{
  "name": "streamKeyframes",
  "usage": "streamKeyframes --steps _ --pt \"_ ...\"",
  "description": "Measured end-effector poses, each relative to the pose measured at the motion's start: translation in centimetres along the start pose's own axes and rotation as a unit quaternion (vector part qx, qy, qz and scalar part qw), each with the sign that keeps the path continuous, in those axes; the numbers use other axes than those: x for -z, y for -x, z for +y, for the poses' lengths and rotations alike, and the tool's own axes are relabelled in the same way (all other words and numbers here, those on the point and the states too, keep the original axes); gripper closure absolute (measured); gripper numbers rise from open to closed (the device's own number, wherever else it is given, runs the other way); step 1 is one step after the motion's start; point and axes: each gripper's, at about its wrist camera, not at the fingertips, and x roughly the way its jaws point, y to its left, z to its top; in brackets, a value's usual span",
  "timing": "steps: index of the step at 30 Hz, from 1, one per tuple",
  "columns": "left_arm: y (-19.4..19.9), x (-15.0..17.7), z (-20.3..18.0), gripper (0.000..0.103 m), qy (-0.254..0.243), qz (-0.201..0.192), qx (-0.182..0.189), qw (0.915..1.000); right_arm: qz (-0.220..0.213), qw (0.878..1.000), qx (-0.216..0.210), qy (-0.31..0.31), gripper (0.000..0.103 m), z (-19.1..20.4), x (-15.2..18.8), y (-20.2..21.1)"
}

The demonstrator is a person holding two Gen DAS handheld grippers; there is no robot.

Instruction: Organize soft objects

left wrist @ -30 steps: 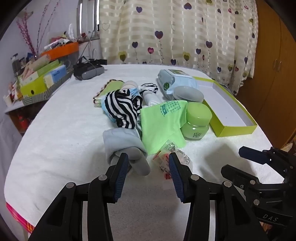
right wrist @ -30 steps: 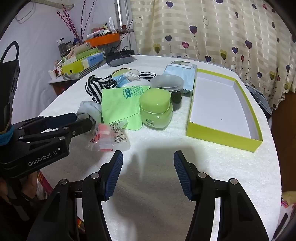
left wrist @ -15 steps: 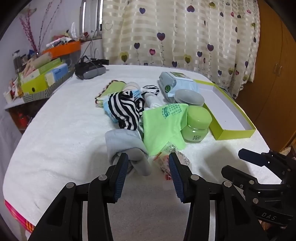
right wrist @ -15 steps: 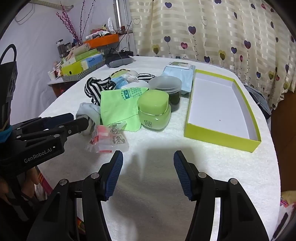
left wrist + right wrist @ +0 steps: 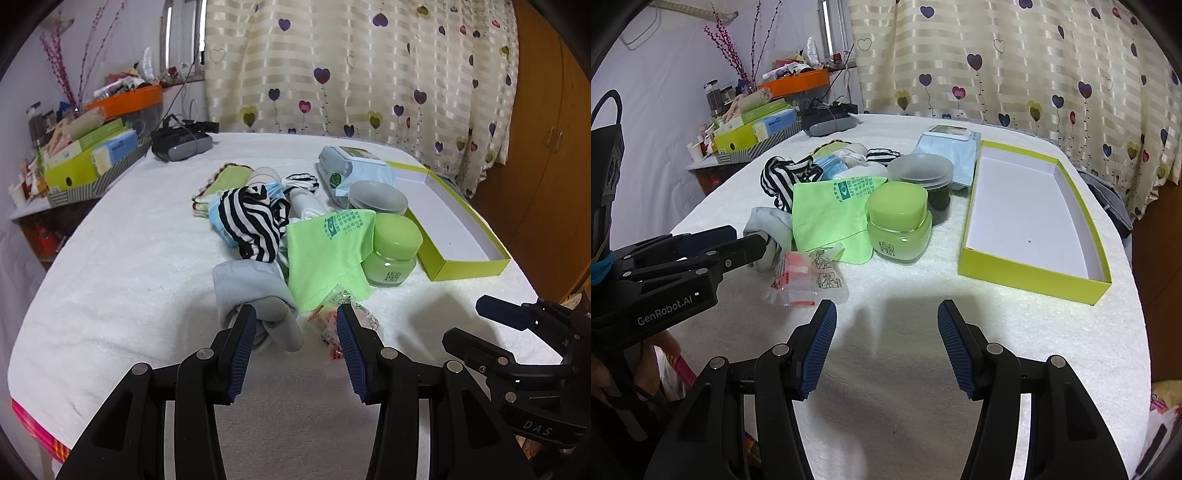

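Compared with a second ago, my left gripper (image 5: pixel 295 328) has crept a little nearer the pile, so the grey sock (image 5: pixel 255 291) now reaches in between its tips; my right gripper (image 5: pixel 886 325) has stayed where it was. Both sets of jaws stand wide apart and neither grips anything. The left one hangs over the near end of the sock, its left finger (image 5: pixel 242 347) at the sock's rolled end, though I cannot tell whether it touches. Just right of the sock lies a small clear packet (image 5: pixel 809 277) with red print.

Beyond these, the soft things are heaped in the middle of the white towel (image 5: pixel 122 280): a green cloth (image 5: pixel 325 254) draped toward a green jar (image 5: pixel 393 249), a striped garment (image 5: pixel 255 221) on a blue face mask (image 5: pixel 218 218), and a green folded cloth (image 5: pixel 225 181) farther off. A grey-lidded jar (image 5: pixel 923 173) stands behind the green one, with a pack of wipes (image 5: pixel 351 170) beyond. At the far right the yellow-green box (image 5: pixel 1030 214) lies with its white floor bare. My right gripper hovers over bare towel, near the box's near left corner.
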Motion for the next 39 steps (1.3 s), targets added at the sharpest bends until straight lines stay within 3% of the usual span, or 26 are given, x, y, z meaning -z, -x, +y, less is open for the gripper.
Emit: streamKeyframes --steps 39 --pt "0.2 0.12 0.05 0.059 -0.001 -0.001 0.022 0.9998 -0.004 1.0 -0.004 0.003 0.045 0.21 -0.29 0.29"
